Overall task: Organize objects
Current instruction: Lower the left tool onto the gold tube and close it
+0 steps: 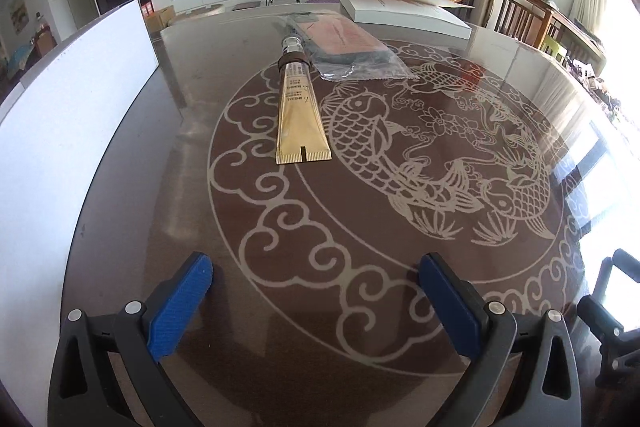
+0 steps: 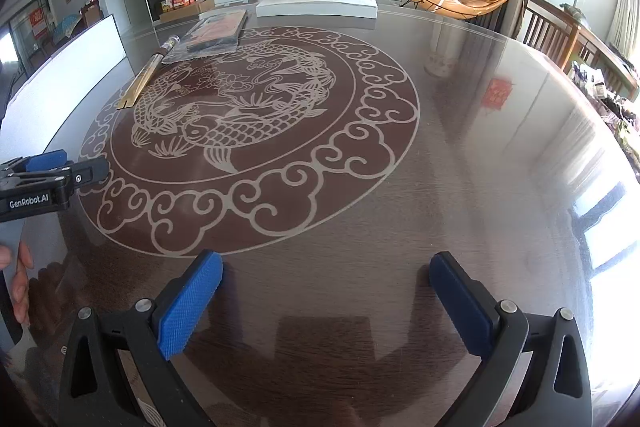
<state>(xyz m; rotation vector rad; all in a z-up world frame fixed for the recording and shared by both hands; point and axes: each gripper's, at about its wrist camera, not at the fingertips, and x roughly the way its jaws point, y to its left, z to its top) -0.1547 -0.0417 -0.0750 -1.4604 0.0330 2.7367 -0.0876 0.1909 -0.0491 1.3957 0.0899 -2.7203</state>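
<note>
A gold tube (image 1: 301, 115) is lying flat on the dark glossy tabletop (image 1: 168, 155), at the upper left of its pale carp-and-cloud medallion. Its crimped, ridged flat end is pointing toward the left claw (image 1: 316, 291), and its brown collar and shiny clear cap are pointing away; small dark print is running along its upper body. Just beside the cap, a clear plastic bag (image 1: 352, 47) holding a flat dark item with a pinkish face is resting on the tabletop, and a white box (image 1: 404, 13) with its lid propped open is sitting behind that. A white board (image 1: 60, 115) is standing along the left edge. The left claw is gaping wide with nothing between its blue pads (image 1: 180, 307), hovering well short of the tube. The right claw (image 2: 326, 295) is likewise spread wide and holding nothing over bare tabletop.
</note>
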